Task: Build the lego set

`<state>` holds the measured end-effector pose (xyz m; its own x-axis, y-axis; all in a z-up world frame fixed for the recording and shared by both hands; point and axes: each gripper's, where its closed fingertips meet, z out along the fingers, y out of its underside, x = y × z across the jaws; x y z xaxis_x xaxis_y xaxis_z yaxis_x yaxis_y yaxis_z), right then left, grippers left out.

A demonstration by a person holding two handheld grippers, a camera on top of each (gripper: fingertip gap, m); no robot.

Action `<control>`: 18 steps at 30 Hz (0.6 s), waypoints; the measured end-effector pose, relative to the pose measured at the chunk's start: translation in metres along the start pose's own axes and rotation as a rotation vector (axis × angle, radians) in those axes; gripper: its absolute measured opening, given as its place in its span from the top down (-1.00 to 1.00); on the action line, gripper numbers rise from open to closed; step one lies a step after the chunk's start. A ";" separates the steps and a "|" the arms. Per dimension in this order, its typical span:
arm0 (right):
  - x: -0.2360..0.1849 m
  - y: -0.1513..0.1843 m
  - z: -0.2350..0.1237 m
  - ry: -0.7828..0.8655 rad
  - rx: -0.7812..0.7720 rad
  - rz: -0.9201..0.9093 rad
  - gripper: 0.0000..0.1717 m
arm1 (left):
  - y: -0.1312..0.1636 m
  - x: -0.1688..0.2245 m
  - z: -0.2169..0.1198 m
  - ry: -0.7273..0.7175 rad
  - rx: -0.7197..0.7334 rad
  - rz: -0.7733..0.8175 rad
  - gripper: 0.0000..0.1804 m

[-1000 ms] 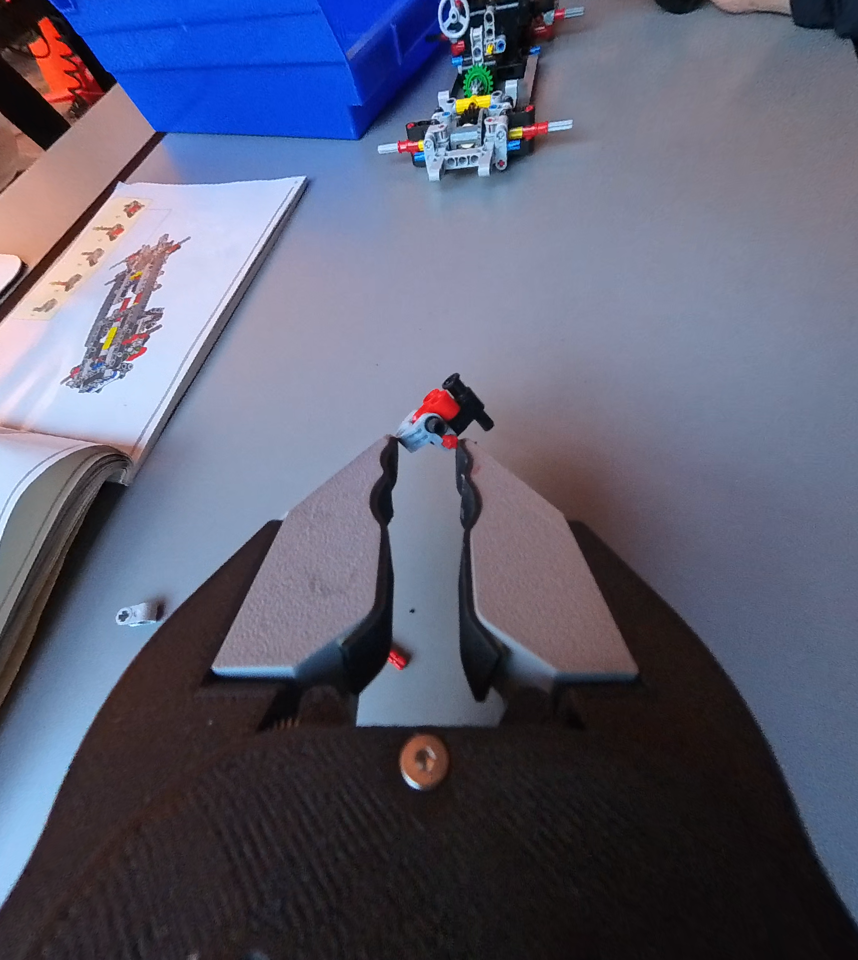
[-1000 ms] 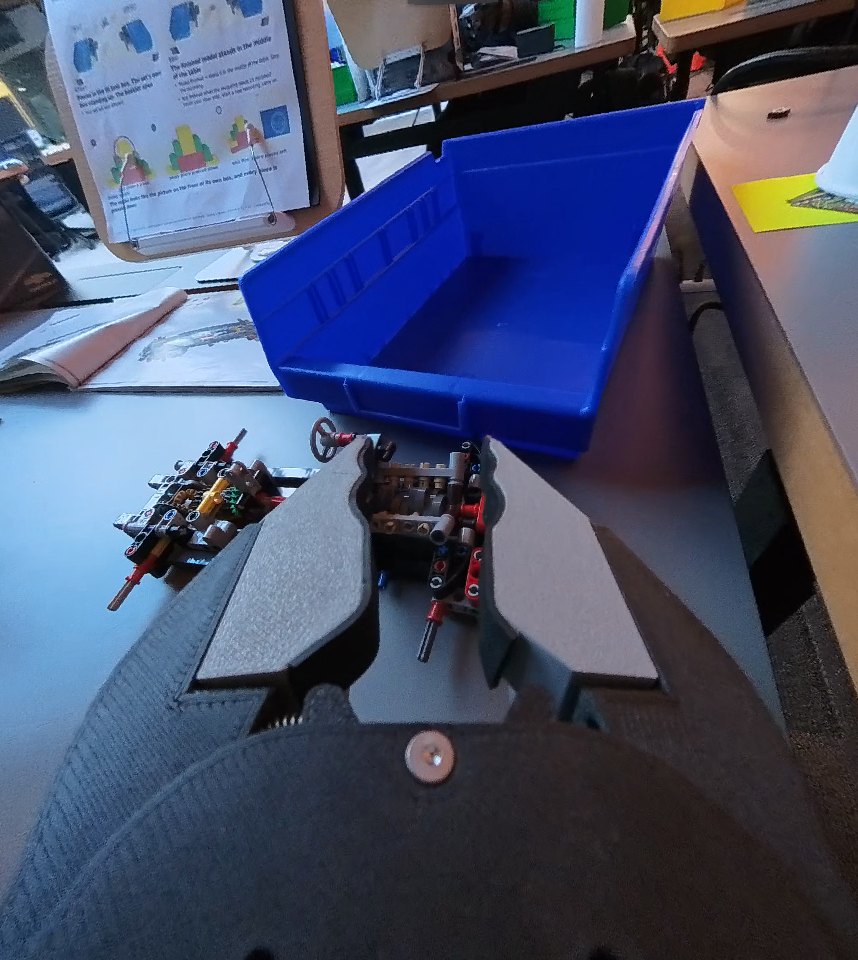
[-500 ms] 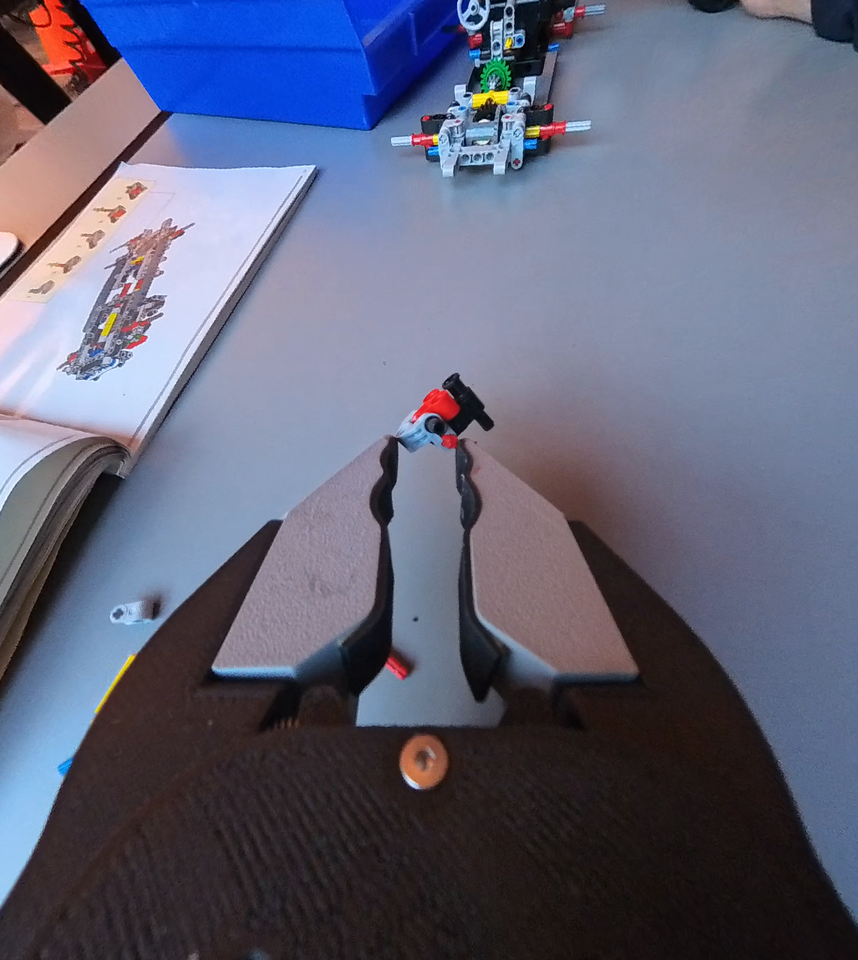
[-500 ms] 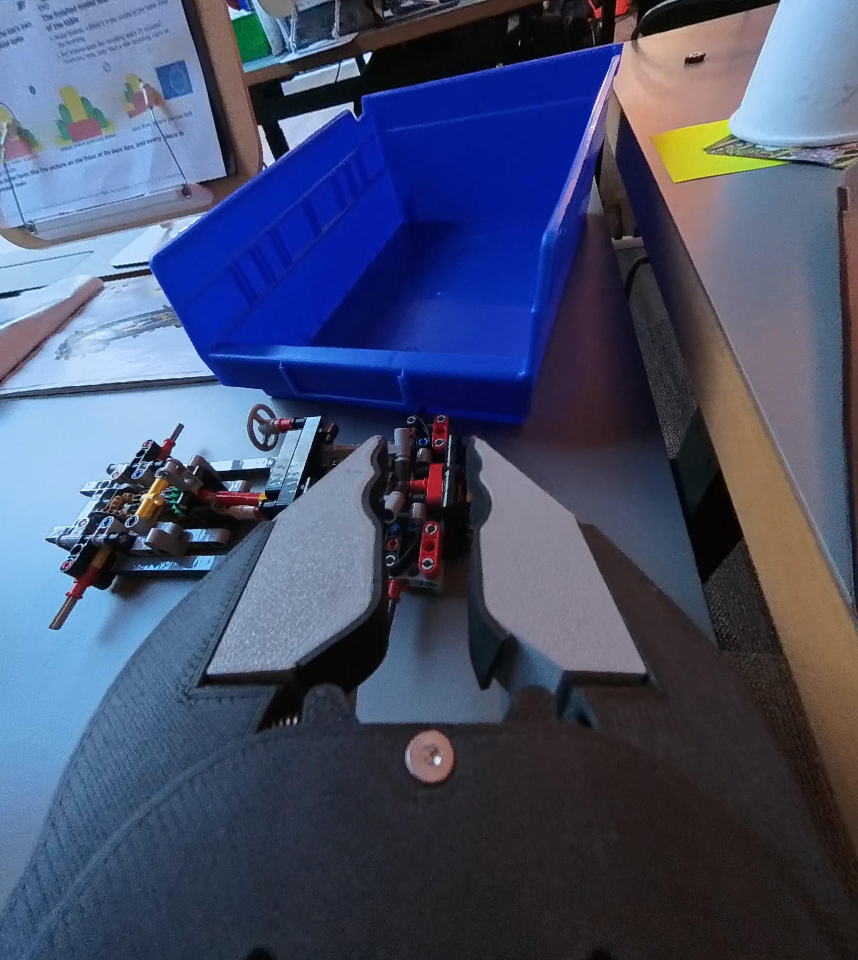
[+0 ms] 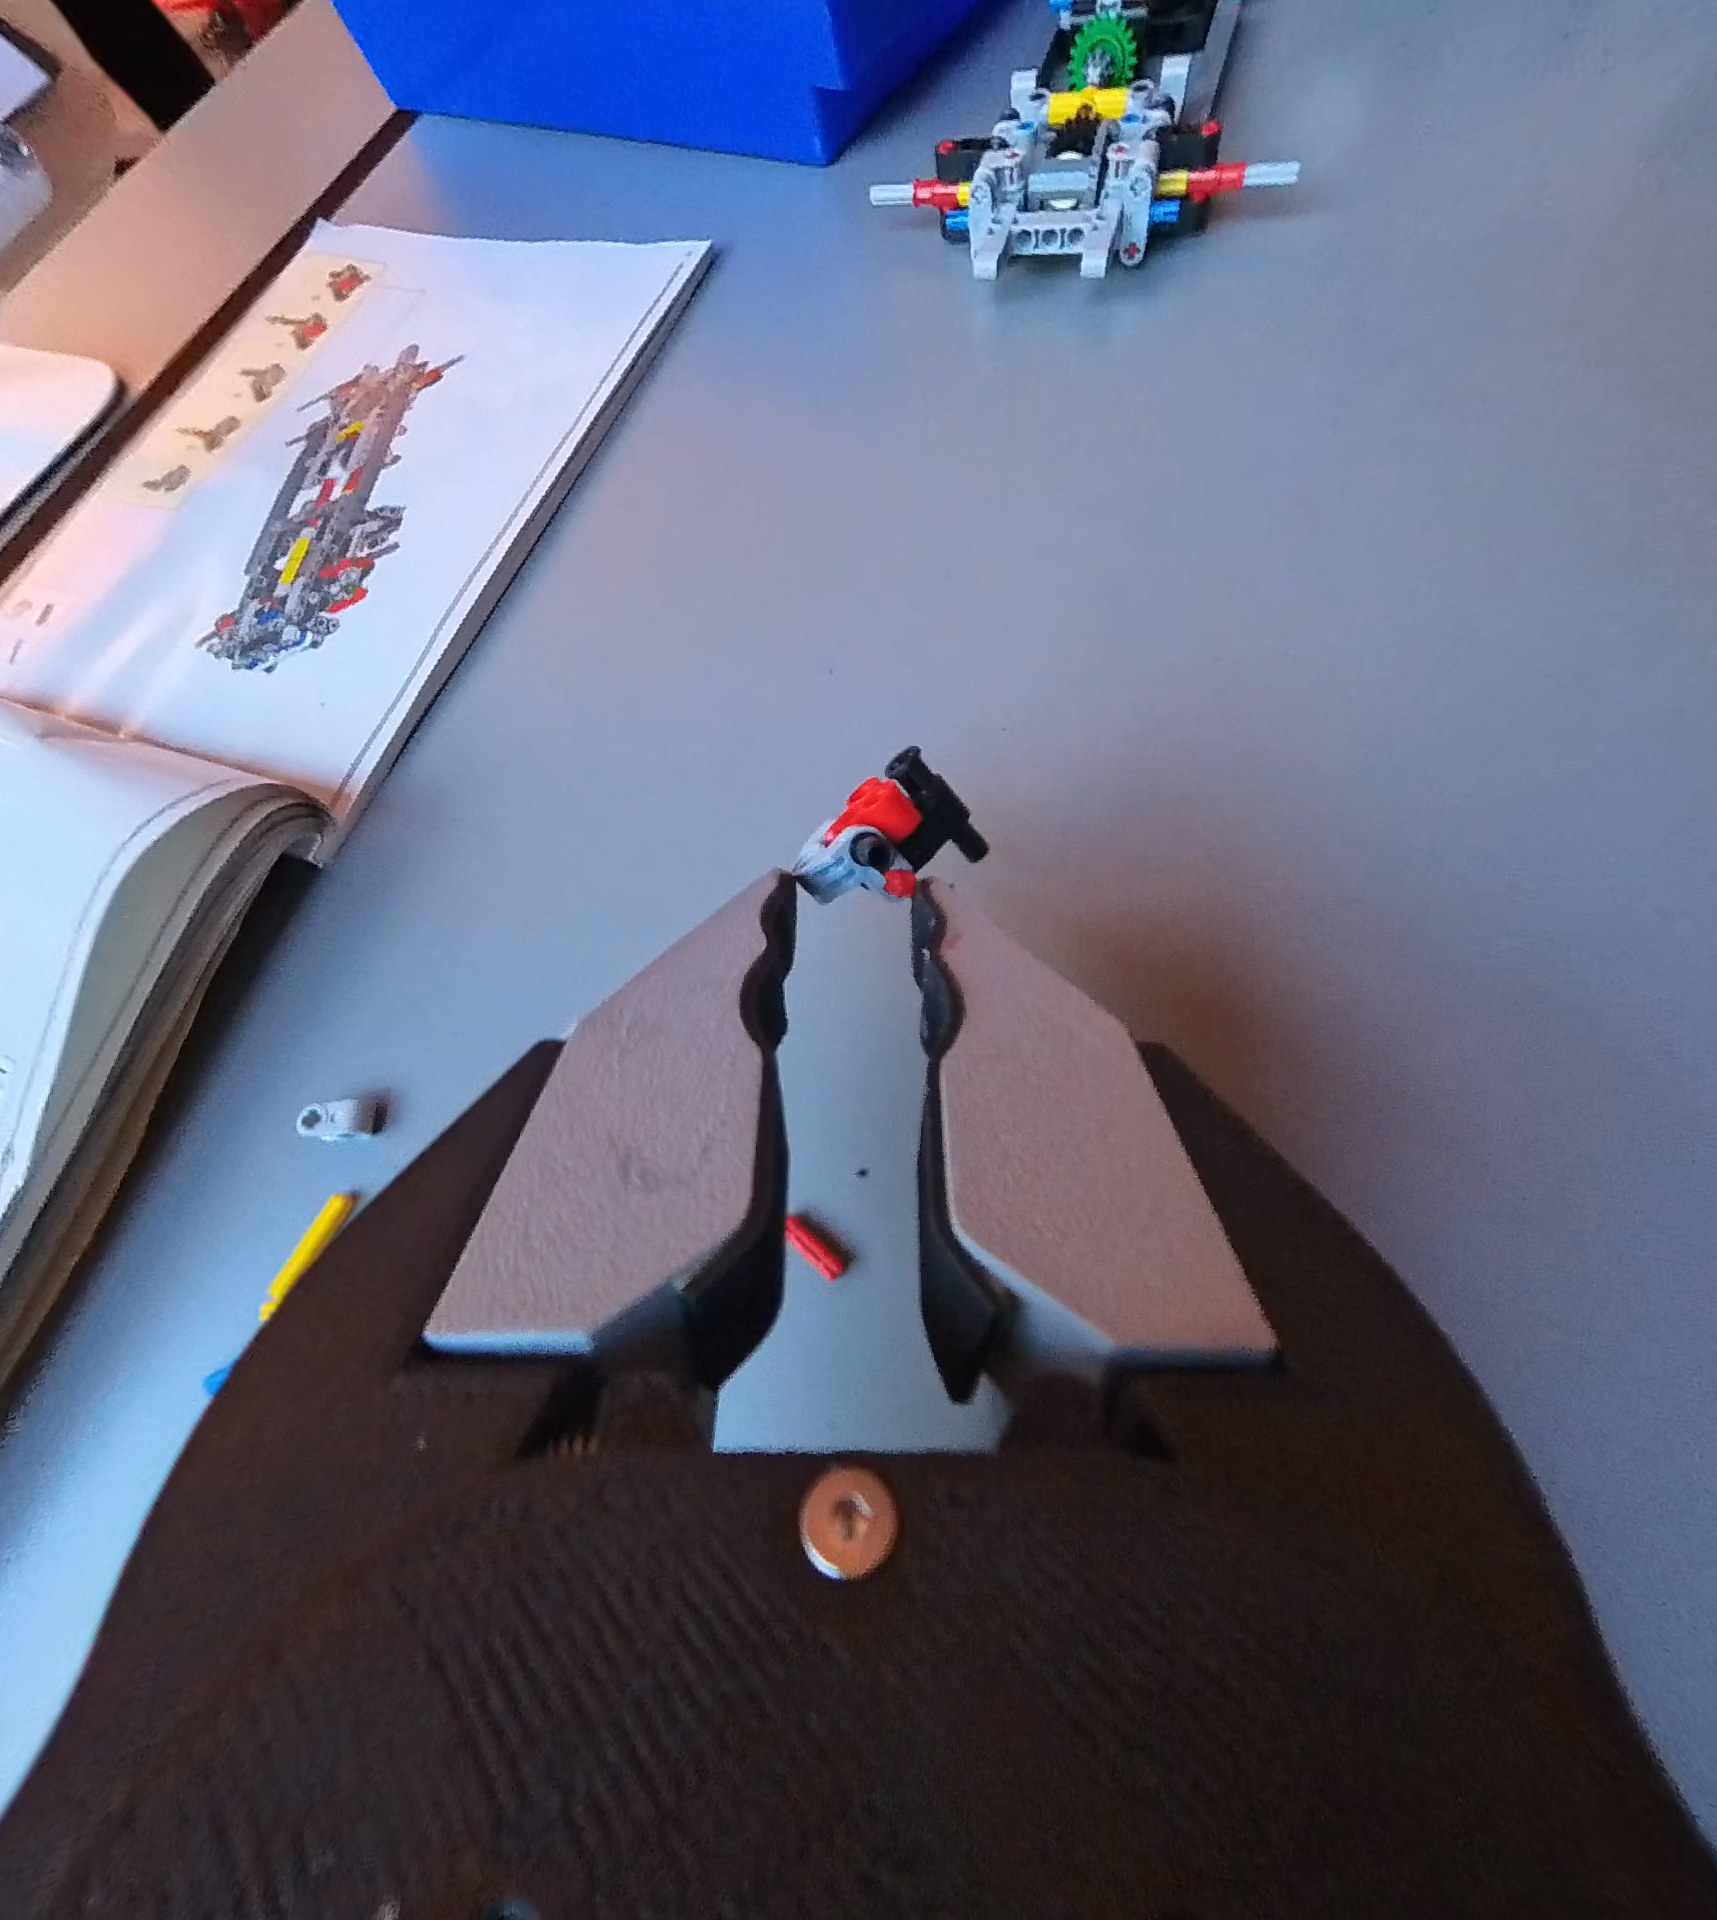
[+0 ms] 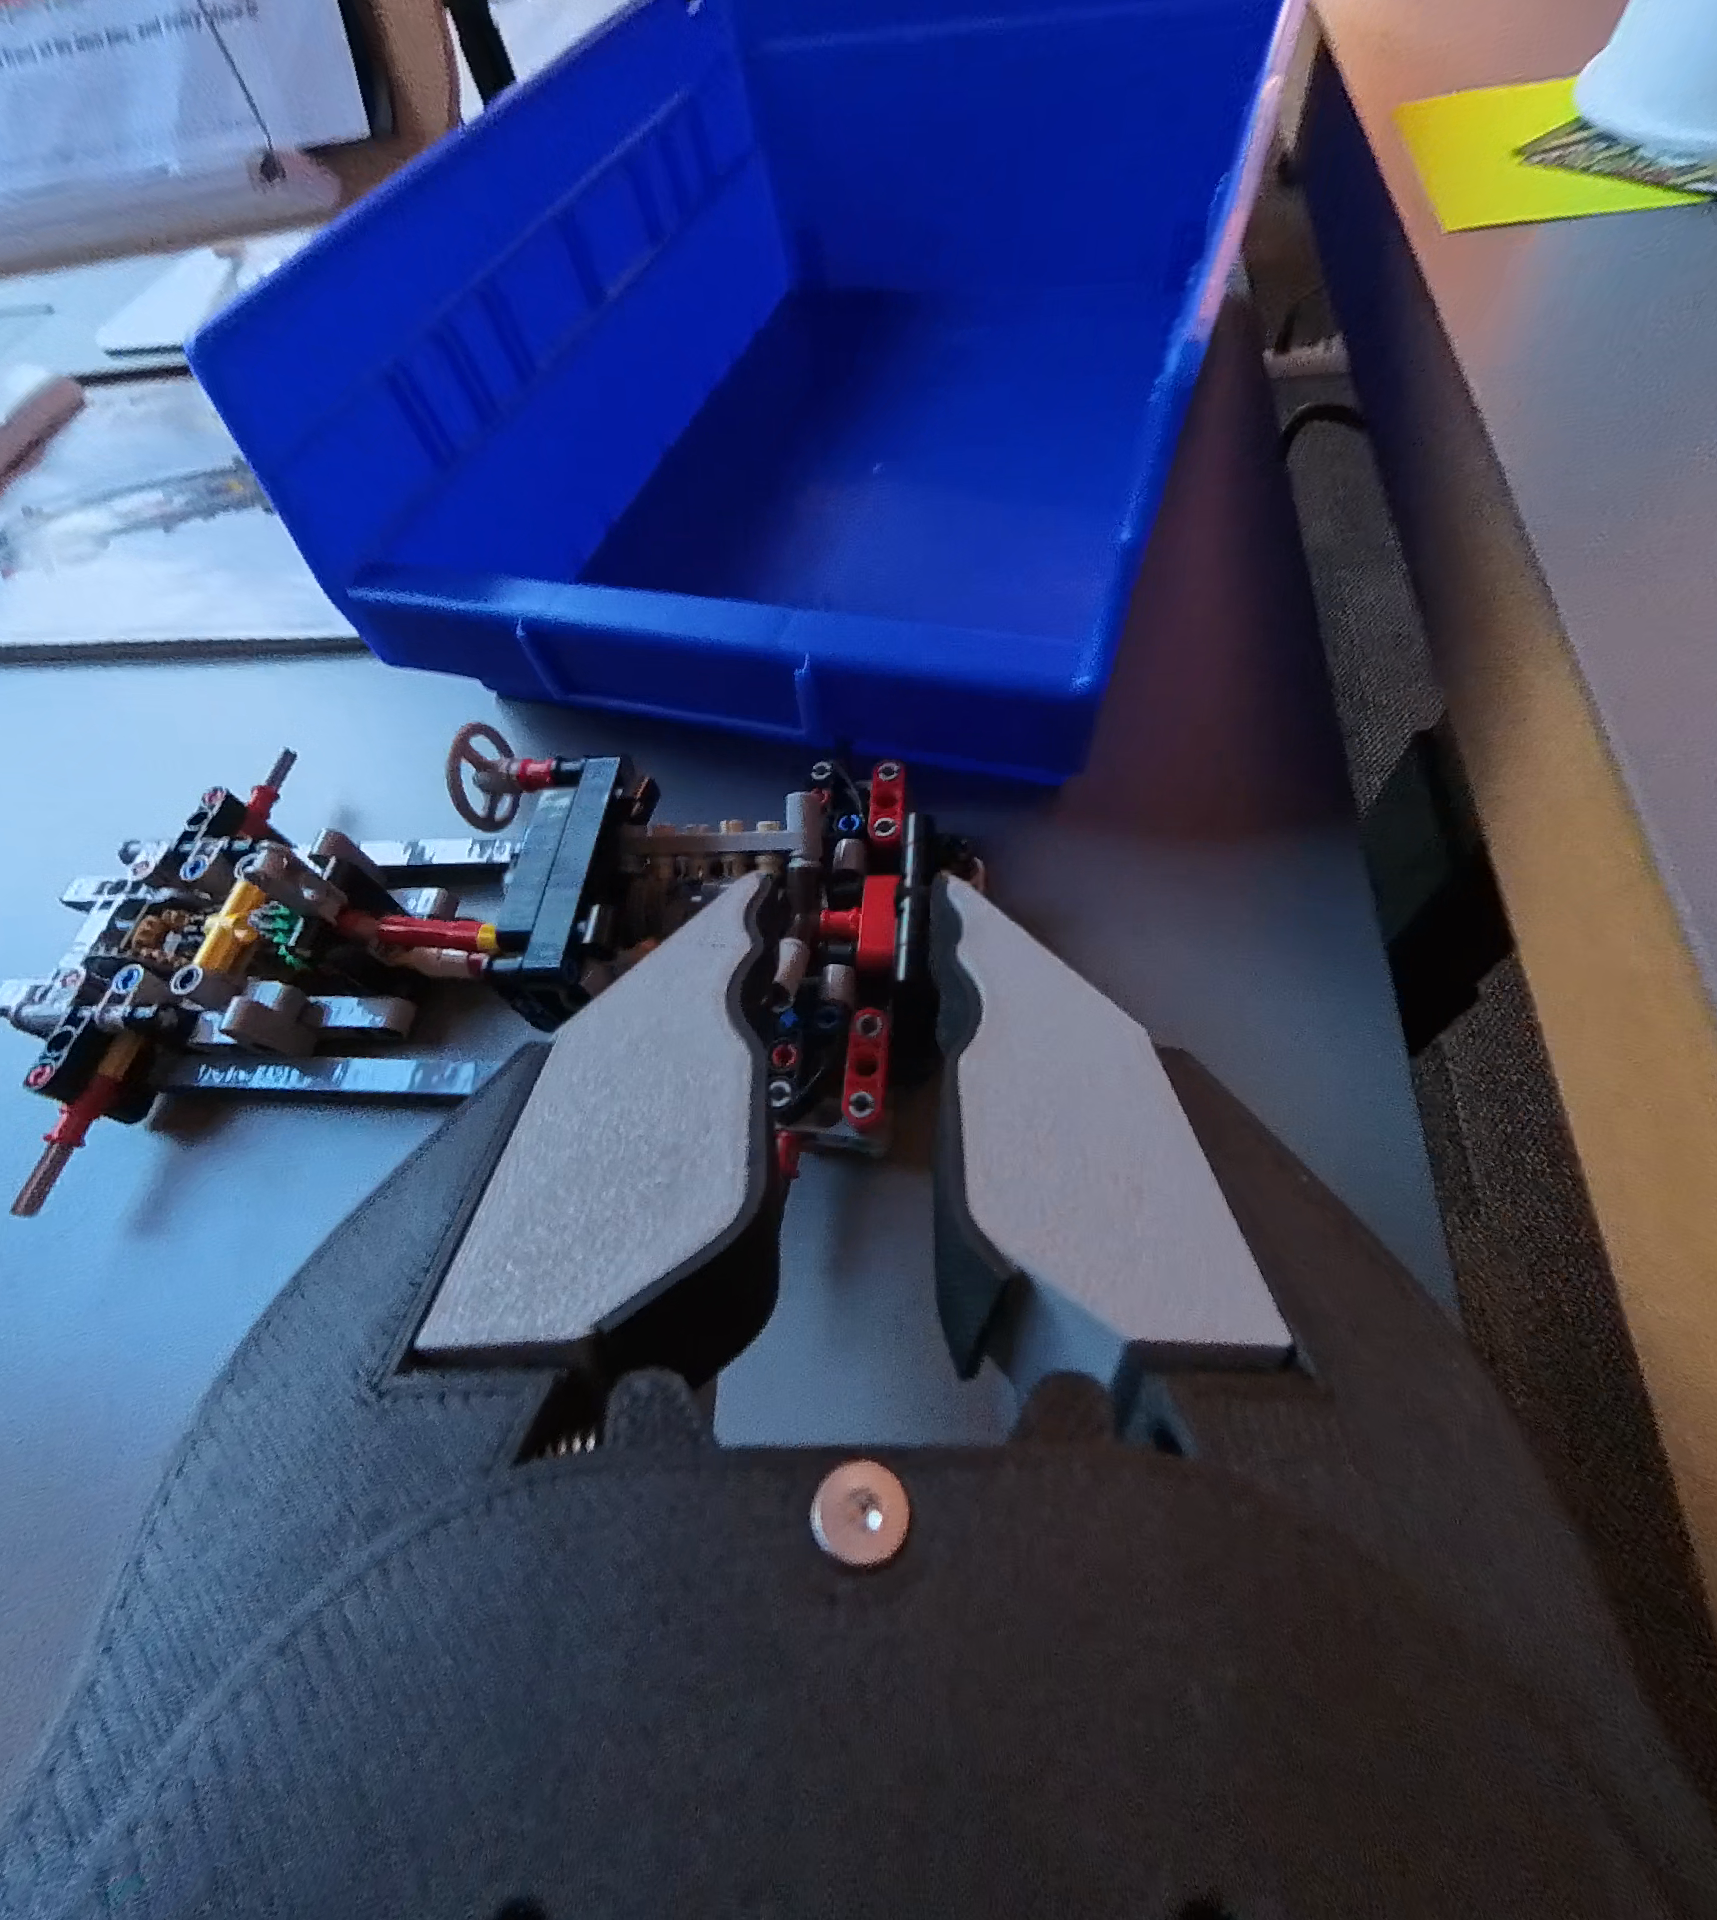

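A: What has changed since a second ago?

B: The right gripper [image 6: 849, 904] has narrowed its jaws around the rear end of the long brick-built chassis of black, grey and red beams [image 6: 542, 935], and its view now sits closer to the open blue plastic bin [image 6: 833, 416]. The left view has drifted too: the open white instruction booklet [image 5: 334, 499] and the chassis front [image 5: 1082, 187] lie higher in frame, and a yellow rod [image 5: 308, 1252] shows at eight o'clock.

A: And the left gripper [image 5: 854, 883]?

B: It pinches a small grey, red and black connector cluster [image 5: 885, 831] at its very tips, above the grey tabletop [image 5: 1353, 727].

A: Is the right one truly clamped?

B: Its fingers [image 6: 947, 914] flank a red-and-black block at the chassis tail, apparently pressing it.

A: What could go wrong?

B: The cluster is held by a corner, so a jolt may twist it loose. The chassis is long and gripped at one end, so lifting it could flex or pop pins. Loose bits under the left gripper, a red pin [image 5: 818, 1245] and a grey connector [image 5: 343, 1118] at nine o'clock, could be swept away.
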<state>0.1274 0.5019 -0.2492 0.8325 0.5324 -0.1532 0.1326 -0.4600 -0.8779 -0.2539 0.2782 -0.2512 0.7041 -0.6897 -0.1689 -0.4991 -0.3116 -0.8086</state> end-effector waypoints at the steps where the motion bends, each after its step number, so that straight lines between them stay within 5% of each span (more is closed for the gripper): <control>1: -0.002 0.002 0.001 -0.005 -0.012 -0.011 0.70 | 0.000 0.000 -0.001 0.010 0.005 -0.023 0.78; 18: -0.030 0.009 0.002 -0.193 -0.061 -0.059 0.86 | 0.007 0.003 0.003 0.052 -0.029 -0.074 0.77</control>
<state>0.1019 0.4832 -0.2535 0.7044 0.6834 -0.1919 0.2151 -0.4632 -0.8598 -0.2540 0.2758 -0.2593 0.7124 -0.6973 -0.0793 -0.4620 -0.3809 -0.8009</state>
